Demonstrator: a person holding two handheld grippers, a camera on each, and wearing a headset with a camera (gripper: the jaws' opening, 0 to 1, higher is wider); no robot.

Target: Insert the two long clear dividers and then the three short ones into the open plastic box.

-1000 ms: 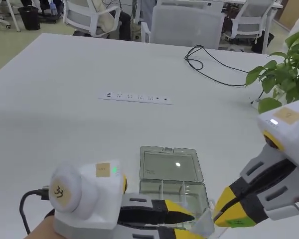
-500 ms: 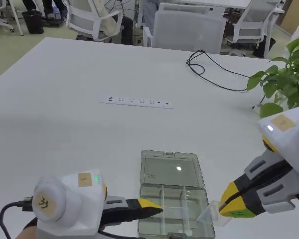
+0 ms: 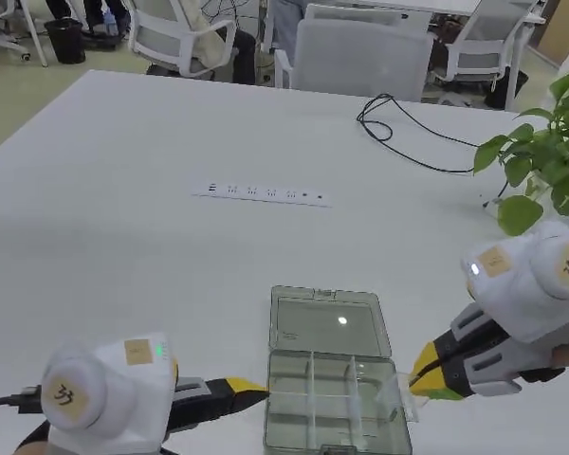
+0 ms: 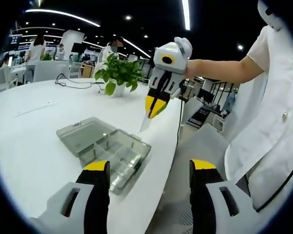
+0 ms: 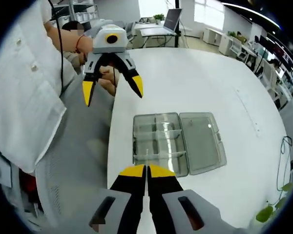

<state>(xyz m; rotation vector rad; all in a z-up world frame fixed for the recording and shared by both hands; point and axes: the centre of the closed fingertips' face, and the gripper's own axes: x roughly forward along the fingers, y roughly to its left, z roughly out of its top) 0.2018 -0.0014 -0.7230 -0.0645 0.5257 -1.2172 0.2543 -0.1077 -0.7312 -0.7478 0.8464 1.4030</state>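
While the right gripper (image 3: pixel 420 382) has its jaws shut tight on a small clear divider (image 4: pixel 144 125), the left gripper (image 4: pixel 149 165) has its jaws spread wide with nothing in them. In the head view the open plastic box (image 3: pixel 286 403) lies on the white table (image 3: pixel 123 237) at 6 o'clock, low in the middle. Its flat lid (image 3: pixel 330 324) lies open at 12 o'clock from the base and is joined to it. Clear dividers stand in the base and cut it into little rooms, but I cannot tell how many there are. The right gripper is at 3 o'clock from the base, just beside its edge, and the divider pokes out of its yellow tips toward the box. I cannot tell if the divider touches the box. The left gripper is at 9 o'clock from the base, near it but apart, and points at it. Far up the table a white power strip (image 3: pixel 259 193) lies at 12 o'clock from the box. A black cable (image 3: pixel 398 128) curls at 1 o'clock and a green plant (image 3: pixel 541 161) stands at 2 o'clock. A person in a white shirt (image 4: pixel 273 122) holds both grippers.
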